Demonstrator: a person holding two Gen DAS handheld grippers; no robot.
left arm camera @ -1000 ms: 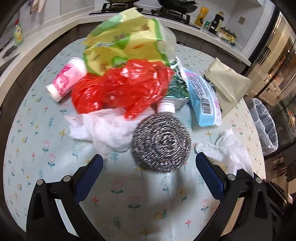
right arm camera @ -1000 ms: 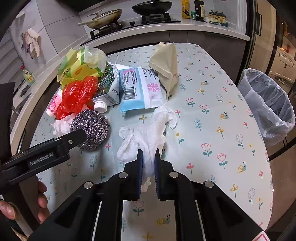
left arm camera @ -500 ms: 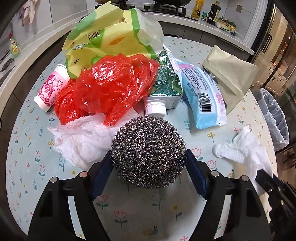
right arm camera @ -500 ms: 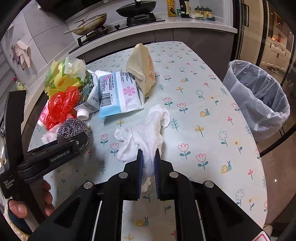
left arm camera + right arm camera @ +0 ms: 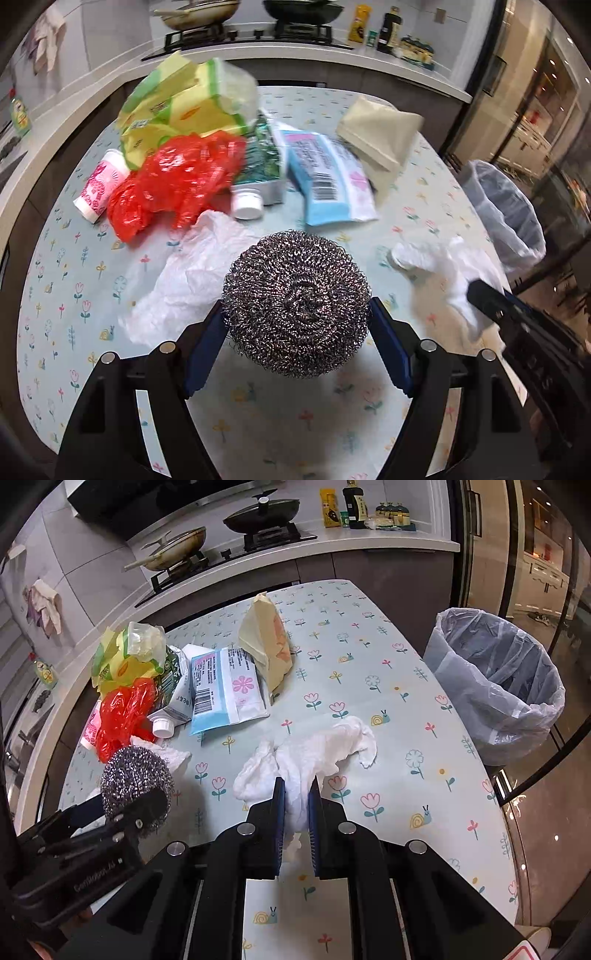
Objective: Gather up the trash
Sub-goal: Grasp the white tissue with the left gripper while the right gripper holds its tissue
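My left gripper (image 5: 295, 314) is shut on a steel wool scourer (image 5: 297, 302) and holds it above the table; the scourer also shows in the right wrist view (image 5: 136, 775). My right gripper (image 5: 296, 790) is shut on a crumpled white tissue (image 5: 317, 749), lifted off the flowered tablecloth (image 5: 388, 709); the tissue also shows in the left wrist view (image 5: 454, 273). A lined trash bin (image 5: 498, 679) stands off the table's right edge.
On the table's left lie a red plastic bag (image 5: 177, 181), a yellow-green bag (image 5: 184, 107), a pink cup (image 5: 101, 184), a green carton with white cap (image 5: 258, 177), a blue wipes pack (image 5: 328, 177), a beige pouch (image 5: 380, 136) and another white tissue (image 5: 192, 280). A stove counter runs behind.
My left gripper closed on the scourer and lifted it off the table. My right gripper rose with the tissue and moved back, so more of the bin shows.
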